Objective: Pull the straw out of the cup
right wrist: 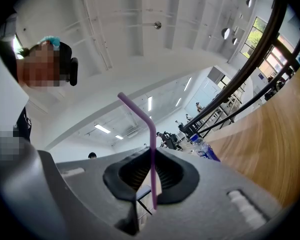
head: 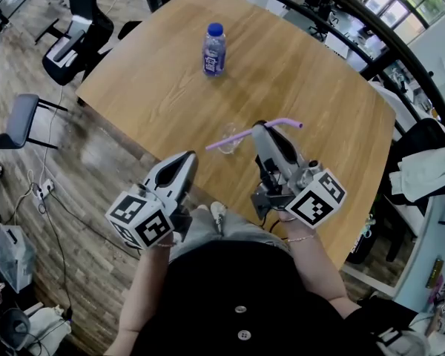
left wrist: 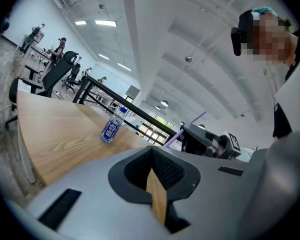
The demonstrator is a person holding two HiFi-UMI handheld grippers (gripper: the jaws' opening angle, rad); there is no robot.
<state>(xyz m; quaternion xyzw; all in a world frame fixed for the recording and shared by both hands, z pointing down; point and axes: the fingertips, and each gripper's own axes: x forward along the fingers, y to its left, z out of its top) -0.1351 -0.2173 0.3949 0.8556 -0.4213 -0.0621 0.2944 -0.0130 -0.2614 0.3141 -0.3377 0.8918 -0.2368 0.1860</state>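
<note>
The wooden table (head: 297, 65) fills most of what I see looking down, and I hold both tools over its near edge. My left gripper (head: 187, 156) hangs by the table's edge, short of the cup and touching nothing. Its jaws are drawn together until the tips meet, and only a thin wedge of table shows behind them. My right gripper (head: 261, 127) is lifted above the tabletop, its jaws pinched onto the straw with nothing else between them. Farther off stands a blue-capped drinks bottle (head: 213, 50), upright, well apart from everything else and no part of this job.

The clear cup (head: 228, 130) is faint against the wood, just left of my right gripper, and neither tool has hold of it. The purple straw (head: 233, 139) lies nearly level in my right jaws. Its bent end pokes out to the right and its long end reaches left across the cup's outline.

From my right gripper view the straw's lower end stops right at the pads with no cup wall around it, so I judge it already out. From above I can't be sure its far tip is clear of the rim. At most I still have to carry it aside.
</note>
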